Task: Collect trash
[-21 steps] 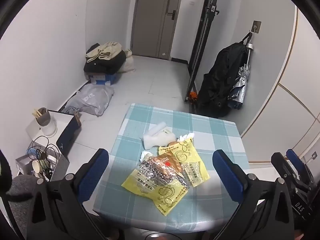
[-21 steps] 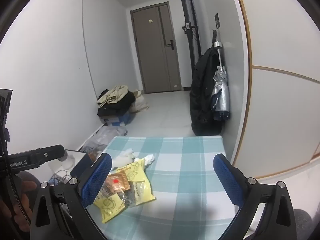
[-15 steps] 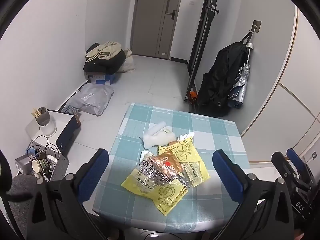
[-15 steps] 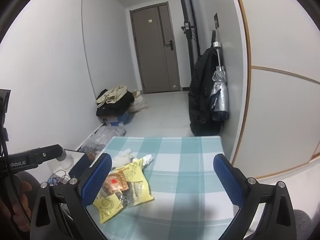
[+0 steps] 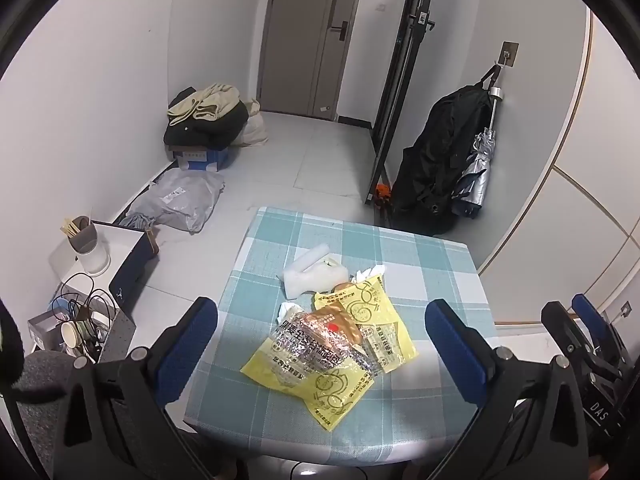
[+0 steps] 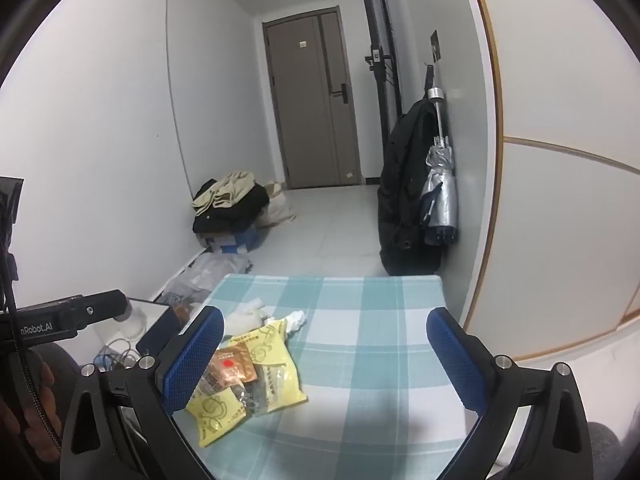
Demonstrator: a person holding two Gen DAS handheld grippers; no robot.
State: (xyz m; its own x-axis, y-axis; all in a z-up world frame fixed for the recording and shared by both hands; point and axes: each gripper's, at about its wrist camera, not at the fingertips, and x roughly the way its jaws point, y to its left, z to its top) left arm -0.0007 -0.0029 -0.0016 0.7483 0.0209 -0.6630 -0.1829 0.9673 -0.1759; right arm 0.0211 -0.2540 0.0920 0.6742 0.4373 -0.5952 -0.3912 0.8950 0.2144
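Small table [image 5: 436,280] with a teal-and-white checked cloth, in a narrow white-walled room with a pale tiled floor; grey door [image 5: 312,36] at the far end.

Left to right:
- Floor left of the table: low white box with a cup of sticks [image 5: 82,236] on it, a tangle of cables [image 5: 80,312] nearer us, a grey plastic bag [image 5: 180,200] further back, then a clothes pile [image 5: 208,116] on a blue box by the wall.
- Left gripper [image 5: 320,344]: fingers spread wide, nothing between them, hanging over the near table edge and angled down at the trash.
- Trash pile [image 5: 332,344]: yellow wrappers, a clear crinkled packet, a brown sachet, with white tissue [image 5: 312,276] just behind. It sits left of centre, close to the table's left and near edges.
- Right gripper [image 6: 320,356]: also spread wide and empty; its left finger overlaps the pile in its own view, contact not clear.
- Right half of the table is bare cloth.
- Right wall: black coat [image 5: 436,168] and folded silver umbrella [image 5: 476,176] hang off a hook, just beyond the far right corner. A dark frame [image 5: 400,80] stands between them and the door.
- Floor from the table's far edge to the door is open.
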